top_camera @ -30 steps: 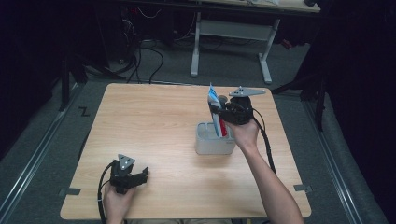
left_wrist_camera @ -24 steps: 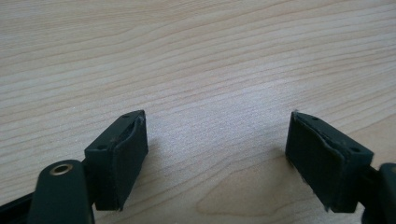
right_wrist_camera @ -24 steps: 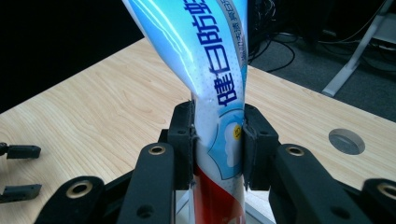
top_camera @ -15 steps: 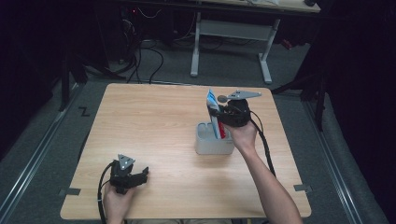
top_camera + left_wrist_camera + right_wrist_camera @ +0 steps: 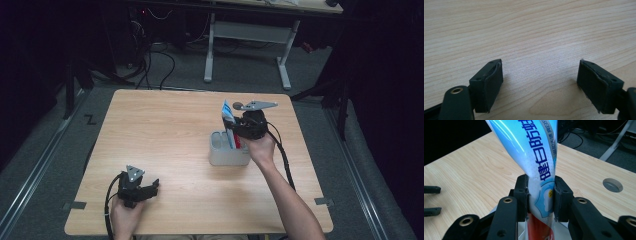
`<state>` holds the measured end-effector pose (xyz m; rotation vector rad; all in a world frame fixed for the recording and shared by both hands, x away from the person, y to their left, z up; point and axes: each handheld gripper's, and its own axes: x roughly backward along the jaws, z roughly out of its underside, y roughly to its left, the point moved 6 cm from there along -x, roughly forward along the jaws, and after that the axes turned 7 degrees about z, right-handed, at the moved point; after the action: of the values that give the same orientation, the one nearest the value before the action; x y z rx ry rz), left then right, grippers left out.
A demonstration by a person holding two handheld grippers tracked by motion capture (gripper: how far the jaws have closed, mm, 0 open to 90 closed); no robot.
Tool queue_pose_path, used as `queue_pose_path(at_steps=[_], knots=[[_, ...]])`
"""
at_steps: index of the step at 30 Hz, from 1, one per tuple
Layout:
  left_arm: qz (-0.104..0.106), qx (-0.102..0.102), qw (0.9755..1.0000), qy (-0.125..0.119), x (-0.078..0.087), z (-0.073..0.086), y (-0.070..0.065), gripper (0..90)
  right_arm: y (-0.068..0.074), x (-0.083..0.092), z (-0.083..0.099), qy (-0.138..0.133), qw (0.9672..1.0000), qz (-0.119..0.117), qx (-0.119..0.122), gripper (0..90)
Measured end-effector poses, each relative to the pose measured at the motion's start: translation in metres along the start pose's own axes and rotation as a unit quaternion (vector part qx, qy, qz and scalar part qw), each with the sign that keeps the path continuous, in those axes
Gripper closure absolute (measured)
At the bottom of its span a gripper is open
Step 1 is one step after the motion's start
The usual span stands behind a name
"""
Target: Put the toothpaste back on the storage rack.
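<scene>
Down a touch comes our right hand since a second ago, and the toothpaste tube [image 5: 536,157] now sits lower in the grey holder [image 5: 220,155], while our left hand has not budged. Start at the jaws: in the right gripper view both black pads are pressed flat against the tube's two faces, closed tight enough that the film pinches in between them, just where the blue print gives way to the red band. So the right gripper [image 5: 239,126] has the tube firmly, held near upright, its lower end down inside the holder and its flat crimped end standing above the rim.

We judge the tube light and soft: the skin is glossy and likely slippery, and it buckles under a hard squeeze. Best hold is where we have it, across the flat faces, not on the thin edges, and not so hard that paste shifts.

Moving outward, the holder stands right of the table's [image 5: 165,130] middle, touching nothing else. Well apart, at the near left corner, the left gripper [image 5: 147,189] rests with its jaws spread wide and nothing between them but bare wood grain.
</scene>
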<state>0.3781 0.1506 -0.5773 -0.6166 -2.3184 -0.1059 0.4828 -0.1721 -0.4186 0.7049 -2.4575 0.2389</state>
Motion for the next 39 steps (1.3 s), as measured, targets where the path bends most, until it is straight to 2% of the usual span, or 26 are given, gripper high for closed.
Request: queue_pose_path(at_steps=[6,17,23,29,39], knots=[[0.000,0.000,1.0000,0.000,0.000,0.000,0.000,21.5,0.003,-0.002,0.003,0.005,1.0000,0.000,0.008,69.3],[-0.001,0.000,1.0000,0.000,0.000,0.000,0.000,21.5,-0.002,-0.003,0.016,0.020,0.9998,0.002,0.001,69.2],[0.000,0.000,1.0000,0.000,0.000,0.000,0.000,21.5,0.001,-0.004,0.018,0.024,0.9997,0.000,0.007,68.9],[0.000,0.000,1.0000,0.000,0.000,0.000,0.000,21.5,0.006,-0.008,0.023,0.036,0.9989,0.003,0.030,68.5],[0.000,0.000,1.0000,0.000,0.000,0.000,0.000,21.5,0.008,-0.014,0.029,0.049,0.9983,-0.001,0.031,68.3]])
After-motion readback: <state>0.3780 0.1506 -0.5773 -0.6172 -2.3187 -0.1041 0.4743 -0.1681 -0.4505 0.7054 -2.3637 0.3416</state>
